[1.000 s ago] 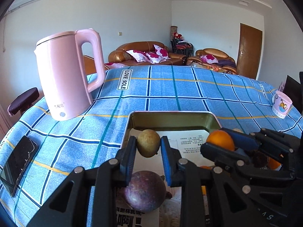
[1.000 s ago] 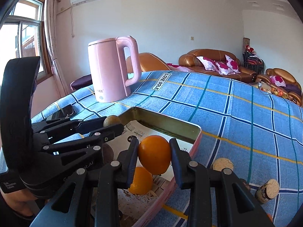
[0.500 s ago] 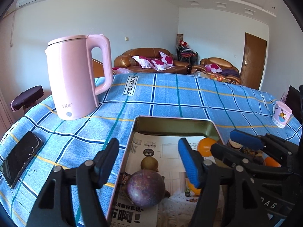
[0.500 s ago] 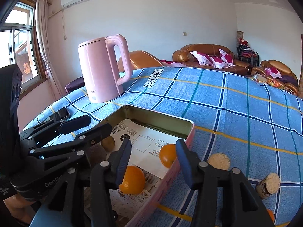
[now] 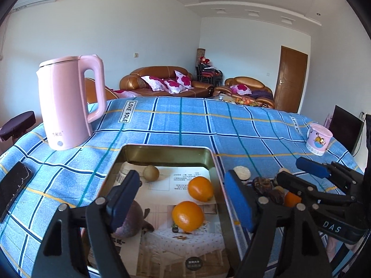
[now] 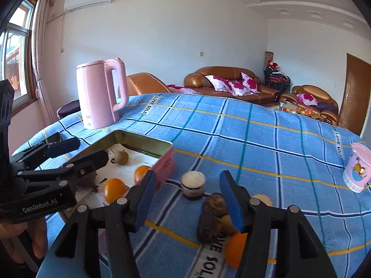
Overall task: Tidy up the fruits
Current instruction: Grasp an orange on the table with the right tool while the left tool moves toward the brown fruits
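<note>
Left gripper (image 5: 180,194) low centre of the left view, jaws opening wide, nothing gripped, hanging over the tin (image 5: 167,149). Tin holds two oranges (image 5: 200,188), a small brown fruit (image 5: 150,173) near its far wall, and a purple fruit (image 5: 133,220) partly behind the left blue pad. Right gripper (image 6: 185,199) low centre of the right view, jaws opening, holding nothing, over the cloth (image 6: 255,139) right of the tin; a small jar (image 6: 193,185) sits between the pads, farther off. Dark fruit (image 6: 212,220) and an orange piece (image 6: 236,247) lie by the right pad. Kettle (image 5: 69,102) upper left, cup (image 5: 318,139) far right.
</note>
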The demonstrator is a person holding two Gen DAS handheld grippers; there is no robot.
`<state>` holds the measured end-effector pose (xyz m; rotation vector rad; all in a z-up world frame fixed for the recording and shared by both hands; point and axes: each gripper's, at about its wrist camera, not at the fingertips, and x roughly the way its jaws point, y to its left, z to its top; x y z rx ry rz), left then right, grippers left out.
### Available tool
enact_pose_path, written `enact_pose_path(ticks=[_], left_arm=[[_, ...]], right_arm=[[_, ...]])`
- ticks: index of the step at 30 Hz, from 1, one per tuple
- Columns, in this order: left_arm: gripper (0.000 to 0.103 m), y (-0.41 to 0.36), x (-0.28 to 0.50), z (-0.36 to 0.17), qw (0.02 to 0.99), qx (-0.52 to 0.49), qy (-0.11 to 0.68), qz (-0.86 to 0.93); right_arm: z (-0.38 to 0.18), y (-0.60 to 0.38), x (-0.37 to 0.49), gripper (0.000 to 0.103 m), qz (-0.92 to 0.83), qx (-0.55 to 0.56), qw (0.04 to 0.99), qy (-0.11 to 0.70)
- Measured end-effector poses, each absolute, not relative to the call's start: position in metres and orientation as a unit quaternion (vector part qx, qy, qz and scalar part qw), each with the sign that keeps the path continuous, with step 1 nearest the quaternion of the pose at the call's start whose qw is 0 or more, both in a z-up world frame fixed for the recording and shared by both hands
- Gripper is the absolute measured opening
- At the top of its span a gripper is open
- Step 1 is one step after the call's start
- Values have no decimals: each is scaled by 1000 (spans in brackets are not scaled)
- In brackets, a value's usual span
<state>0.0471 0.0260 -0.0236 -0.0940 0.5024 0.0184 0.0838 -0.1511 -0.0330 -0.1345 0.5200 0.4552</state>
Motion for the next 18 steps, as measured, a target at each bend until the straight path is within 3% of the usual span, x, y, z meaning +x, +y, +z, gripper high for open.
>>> enact_pose_path(ticks=[9, 13, 18], left_arm=[[78, -11, 47, -27, 964, -36, 262, -33], [86, -26, 48, -29, 963, -23, 266, -43], [86, -35, 50, -31, 961, -17, 272, -52]], right_arm=[[-48, -212, 79, 59, 165, -50, 936, 306], [-57, -214, 84, 59, 170, -43, 928, 330], [-66, -211, 92, 59, 197, -25, 913, 356]])
